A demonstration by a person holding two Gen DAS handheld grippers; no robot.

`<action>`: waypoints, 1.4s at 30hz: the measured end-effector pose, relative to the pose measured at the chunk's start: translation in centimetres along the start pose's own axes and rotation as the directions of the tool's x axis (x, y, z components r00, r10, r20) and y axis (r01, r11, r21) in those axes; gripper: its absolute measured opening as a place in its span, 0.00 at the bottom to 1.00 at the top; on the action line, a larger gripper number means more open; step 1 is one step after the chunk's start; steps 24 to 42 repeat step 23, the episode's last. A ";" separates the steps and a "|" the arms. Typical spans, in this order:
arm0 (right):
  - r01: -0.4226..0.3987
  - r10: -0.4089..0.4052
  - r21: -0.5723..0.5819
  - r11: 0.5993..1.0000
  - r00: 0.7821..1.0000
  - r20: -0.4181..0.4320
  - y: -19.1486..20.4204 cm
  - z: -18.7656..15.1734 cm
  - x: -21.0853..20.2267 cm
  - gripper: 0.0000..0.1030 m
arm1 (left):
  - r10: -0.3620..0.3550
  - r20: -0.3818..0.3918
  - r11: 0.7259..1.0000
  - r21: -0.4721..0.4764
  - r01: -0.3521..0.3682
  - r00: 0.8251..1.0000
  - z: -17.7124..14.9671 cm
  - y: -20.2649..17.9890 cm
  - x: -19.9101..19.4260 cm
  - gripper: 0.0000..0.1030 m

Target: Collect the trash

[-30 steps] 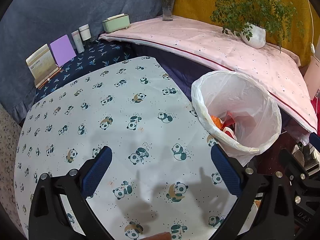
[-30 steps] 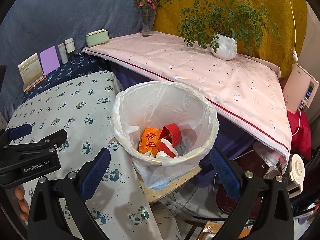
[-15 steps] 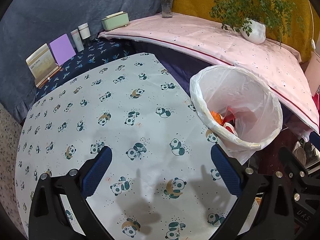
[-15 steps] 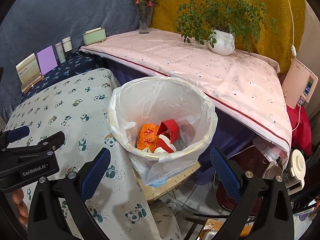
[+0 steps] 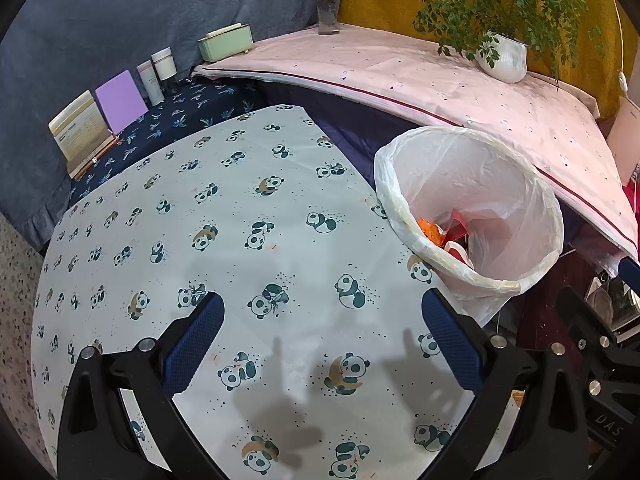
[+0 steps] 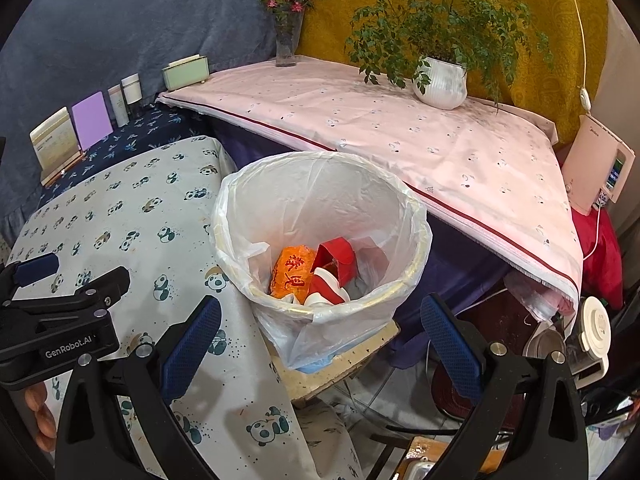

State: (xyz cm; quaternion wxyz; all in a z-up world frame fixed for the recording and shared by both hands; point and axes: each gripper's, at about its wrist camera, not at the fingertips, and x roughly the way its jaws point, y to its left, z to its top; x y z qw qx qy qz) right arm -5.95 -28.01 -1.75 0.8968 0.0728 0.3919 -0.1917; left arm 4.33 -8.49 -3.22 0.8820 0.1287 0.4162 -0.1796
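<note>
Your left claw [image 5: 322, 334] hangs over the panda-print worktop [image 5: 240, 216] with its blue pads spread wide and nothing between them; only its shadow lies on the cloth beneath. Your right claw [image 6: 320, 332] is just as wide apart and just as empty, held above the near rim of the bin [image 6: 320, 240].

The bin, lined with a thin white bag, stands just beside the right edge of the worktop; from the left wrist view you see it [image 5: 480, 208] at a slant, so its near wall hides most of the contents and only a sliver of orange and red shows. The right wrist view looks down into it: an orange packet [image 6: 291, 274] with red characters lies against a red carton [image 6: 336, 258], with a red-and-white piece [image 6: 324, 290] at their foot, all at the bottom of the bag.

That same view shows what the left one does not: the bin rests on a low board [image 6: 340, 360]; your left claw's black body [image 6: 60, 328] sits at the left edge over the cloth, with your fingers [image 6: 42, 416] under it.

Both views share the back: a pink-covered shelf [image 6: 380, 120] with a potted plant [image 6: 440, 80] and a vase of flowers [image 6: 286, 40].
</note>
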 end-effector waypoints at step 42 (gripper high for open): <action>0.007 -0.007 0.012 1.000 1.000 0.003 -0.5 -0.1 0.1 0.93 | -0.030 0.019 0.999 0.039 0.029 0.999 0.0 -0.7 -0.1 0.92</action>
